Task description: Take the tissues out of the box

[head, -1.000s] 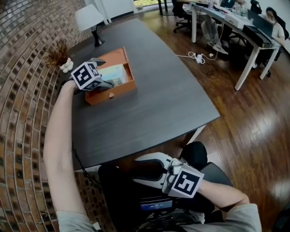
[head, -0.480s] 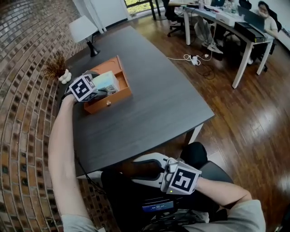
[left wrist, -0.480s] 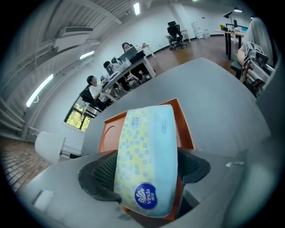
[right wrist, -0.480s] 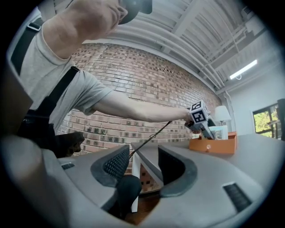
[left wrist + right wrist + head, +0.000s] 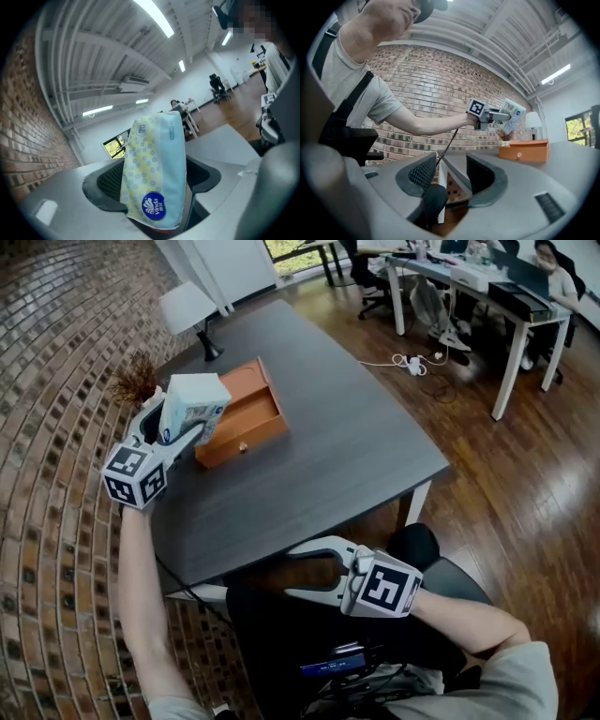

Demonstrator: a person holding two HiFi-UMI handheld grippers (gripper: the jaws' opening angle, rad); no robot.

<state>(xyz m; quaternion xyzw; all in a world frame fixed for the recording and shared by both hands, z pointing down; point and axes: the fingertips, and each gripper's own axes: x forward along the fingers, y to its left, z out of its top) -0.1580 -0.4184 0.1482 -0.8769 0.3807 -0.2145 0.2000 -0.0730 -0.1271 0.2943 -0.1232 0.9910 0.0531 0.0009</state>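
Left gripper [image 5: 178, 425] is clamped on the Vinda tissue pack [image 5: 194, 399], pads on both sides. It holds the pack upright in the air, clear of the box and over the table's left edge. Dark table [image 5: 328, 446] carries the rest. Orange wooden box [image 5: 246, 441] sits open-topped just right of the pack; the visible interior shows only orange floor. White lamp [image 5: 187, 307] stands at the far end, with a dried plant [image 5: 139, 385] beside the box. Right gripper [image 5: 294, 573] has its jaws apart with nothing between them, low near the person's lap.
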